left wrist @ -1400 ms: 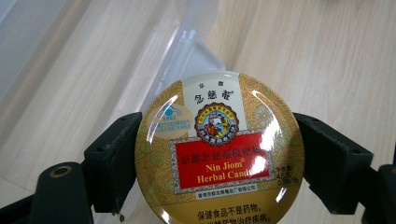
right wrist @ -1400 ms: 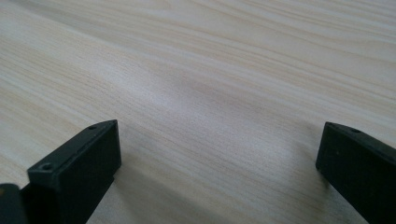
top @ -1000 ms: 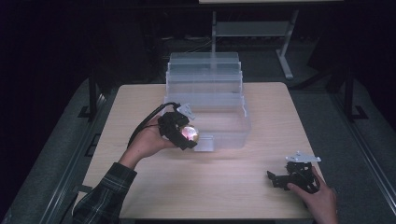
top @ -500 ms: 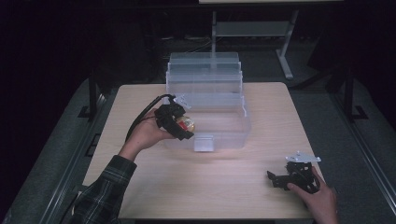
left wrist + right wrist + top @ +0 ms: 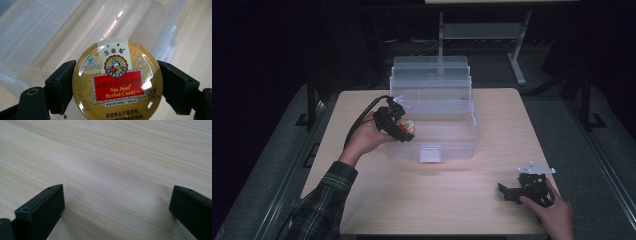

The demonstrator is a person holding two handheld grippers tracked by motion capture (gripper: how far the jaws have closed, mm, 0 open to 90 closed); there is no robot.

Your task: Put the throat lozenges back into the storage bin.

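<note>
A round gold tin of Nin Jiom herbal candy [image 5: 117, 80] with a red label sits clamped between the two black jaws of my left gripper [image 5: 116, 87]. In the high view the left gripper [image 5: 401, 128] holds the tin [image 5: 406, 125] at the left rim of a clear plastic storage box [image 5: 447, 131], just above its open front bin. My right gripper [image 5: 507, 192] rests low on the table near the front right corner, in a hand. Its jaws stand wide apart over bare light wood [image 5: 117, 170], so the right gripper [image 5: 117, 210] is open with nothing between them.
The clear box rises in stepped tiers toward the back [image 5: 432, 75], with a small latch [image 5: 430, 153] at its front. The wooden table [image 5: 377, 200] ends at dark floor on all sides. A metal stand [image 5: 517, 45] is behind the table.
My left hand has carried the tin back and up, from beside the box's front left corner to the left rim of the box. The right gripper has stayed put.
</note>
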